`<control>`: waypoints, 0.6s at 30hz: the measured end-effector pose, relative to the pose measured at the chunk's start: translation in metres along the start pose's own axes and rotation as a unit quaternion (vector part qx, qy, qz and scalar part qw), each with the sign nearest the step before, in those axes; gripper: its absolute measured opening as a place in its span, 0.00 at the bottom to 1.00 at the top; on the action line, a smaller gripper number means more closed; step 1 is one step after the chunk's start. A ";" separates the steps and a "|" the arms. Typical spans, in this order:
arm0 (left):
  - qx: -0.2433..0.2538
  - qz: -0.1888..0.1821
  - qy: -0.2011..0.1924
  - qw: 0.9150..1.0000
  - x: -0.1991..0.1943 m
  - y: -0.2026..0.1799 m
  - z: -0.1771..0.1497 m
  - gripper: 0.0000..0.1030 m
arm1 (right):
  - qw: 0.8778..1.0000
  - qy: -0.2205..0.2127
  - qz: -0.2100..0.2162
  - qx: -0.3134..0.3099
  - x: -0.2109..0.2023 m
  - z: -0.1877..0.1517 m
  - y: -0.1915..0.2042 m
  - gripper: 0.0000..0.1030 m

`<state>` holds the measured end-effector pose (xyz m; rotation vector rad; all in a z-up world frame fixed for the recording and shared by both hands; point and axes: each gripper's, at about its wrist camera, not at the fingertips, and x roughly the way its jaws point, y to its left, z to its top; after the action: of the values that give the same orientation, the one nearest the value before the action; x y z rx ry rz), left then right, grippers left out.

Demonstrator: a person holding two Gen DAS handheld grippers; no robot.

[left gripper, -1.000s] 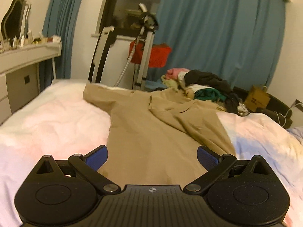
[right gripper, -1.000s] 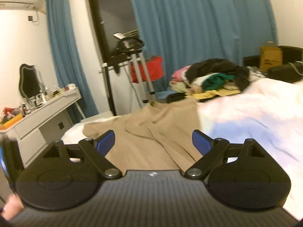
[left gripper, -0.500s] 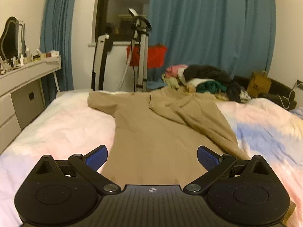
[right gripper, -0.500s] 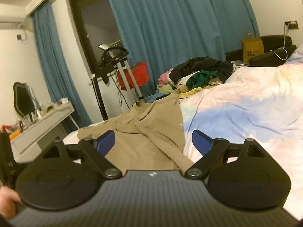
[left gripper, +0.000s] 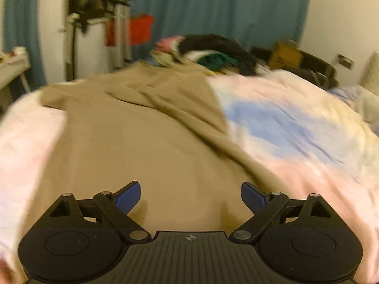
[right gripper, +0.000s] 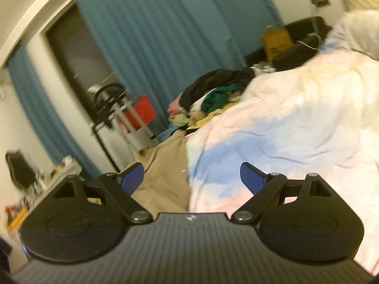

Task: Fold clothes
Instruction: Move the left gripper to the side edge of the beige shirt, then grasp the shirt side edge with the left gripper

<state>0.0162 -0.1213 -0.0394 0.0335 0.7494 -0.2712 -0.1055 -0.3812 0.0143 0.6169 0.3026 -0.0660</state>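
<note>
A tan garment lies spread flat on the bed, one sleeve folded across its upper right part. My left gripper hovers just over its near hem, tilted down; its jaws are closing but still wide, with only cloth below and nothing between the blue pads. In the right wrist view the same tan garment shows at lower left, its right edge against the bedspread. My right gripper stands open above that edge, rolled to one side, gripping nothing.
A heap of mixed clothes sits at the bed's far side. Behind it hang blue curtains, with a stand and a red bin at the back left. A dressing table stands far left, dark bags far right.
Both grippers have swung to the right across the bed, the left one dipping closer over the tan garment. The left jaws have narrowed a little. The right view has rolled; both pictures are now blurred.
</note>
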 end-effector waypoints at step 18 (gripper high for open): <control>0.086 -0.113 0.081 0.987 0.054 -0.135 -0.035 0.45 | 0.997 0.020 -0.015 0.069 0.013 -0.001 -0.037 0.87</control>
<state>-0.0042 -0.2597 -0.0927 0.1360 0.8904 -0.5542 -0.0987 -0.4103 -0.0111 0.7510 0.3488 -0.1036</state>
